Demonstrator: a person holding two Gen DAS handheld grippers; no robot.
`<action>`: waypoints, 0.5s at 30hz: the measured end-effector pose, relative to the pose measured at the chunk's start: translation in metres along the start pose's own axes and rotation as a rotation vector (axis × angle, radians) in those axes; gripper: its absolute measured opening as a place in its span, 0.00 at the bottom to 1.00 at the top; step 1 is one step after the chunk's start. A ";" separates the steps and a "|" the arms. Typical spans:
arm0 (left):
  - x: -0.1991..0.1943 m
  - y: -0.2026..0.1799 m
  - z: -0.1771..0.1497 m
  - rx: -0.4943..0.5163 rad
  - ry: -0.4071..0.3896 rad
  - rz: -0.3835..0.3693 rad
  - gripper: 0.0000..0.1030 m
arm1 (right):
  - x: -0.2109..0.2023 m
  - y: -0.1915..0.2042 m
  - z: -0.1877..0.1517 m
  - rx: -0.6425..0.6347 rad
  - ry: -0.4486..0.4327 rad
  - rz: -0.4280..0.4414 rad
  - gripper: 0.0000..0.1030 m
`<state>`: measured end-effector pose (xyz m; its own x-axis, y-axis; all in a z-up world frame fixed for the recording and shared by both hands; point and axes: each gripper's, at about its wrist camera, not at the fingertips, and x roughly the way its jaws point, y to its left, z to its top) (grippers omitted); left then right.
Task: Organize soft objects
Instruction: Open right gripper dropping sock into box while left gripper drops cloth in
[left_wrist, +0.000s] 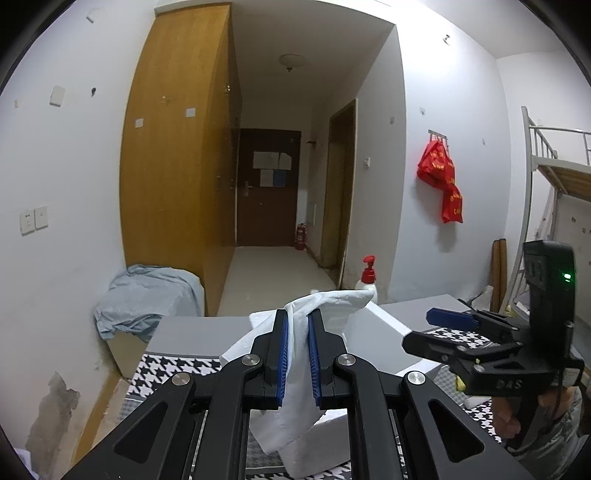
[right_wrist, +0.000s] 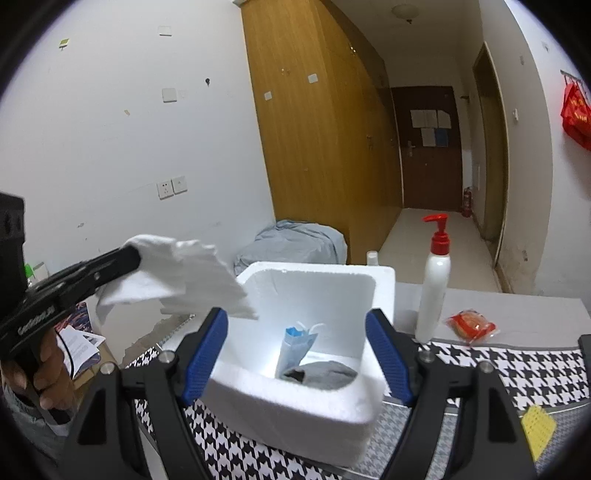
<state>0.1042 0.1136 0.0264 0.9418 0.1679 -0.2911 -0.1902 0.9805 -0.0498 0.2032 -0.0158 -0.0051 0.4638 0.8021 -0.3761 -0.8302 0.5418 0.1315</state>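
My left gripper (left_wrist: 297, 328) is shut on a white tissue (left_wrist: 295, 369), held in the air above the table; the tissue also shows in the right wrist view (right_wrist: 177, 280), hanging just left of a white foam box (right_wrist: 306, 406). Inside the box lie a blue packet (right_wrist: 293, 350) and a grey cloth (right_wrist: 321, 374). My right gripper (right_wrist: 295, 354) is open and empty, its blue pads on either side of the box front. It shows in the left wrist view (left_wrist: 450, 321) at the right.
A white pump bottle (right_wrist: 434, 288) with a red cap stands right of the box. A red wrapped snack (right_wrist: 471, 325) lies beside it. A yellow sponge (right_wrist: 537, 430) sits on the houndstooth cloth (right_wrist: 517, 373). A blue-covered box (left_wrist: 147, 295) stands by the wardrobe.
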 end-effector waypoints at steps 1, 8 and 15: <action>0.001 -0.001 0.000 0.003 0.000 -0.002 0.11 | -0.004 0.000 -0.001 -0.004 -0.005 -0.003 0.78; 0.013 -0.017 0.008 0.025 0.010 -0.038 0.11 | -0.024 -0.005 -0.006 -0.011 -0.024 -0.032 0.82; 0.025 -0.026 0.010 0.027 0.031 -0.069 0.11 | -0.033 -0.011 -0.008 -0.009 -0.029 -0.062 0.82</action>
<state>0.1353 0.0937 0.0296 0.9433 0.0969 -0.3176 -0.1172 0.9921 -0.0453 0.1947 -0.0501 -0.0013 0.5233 0.7738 -0.3569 -0.8020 0.5888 0.1005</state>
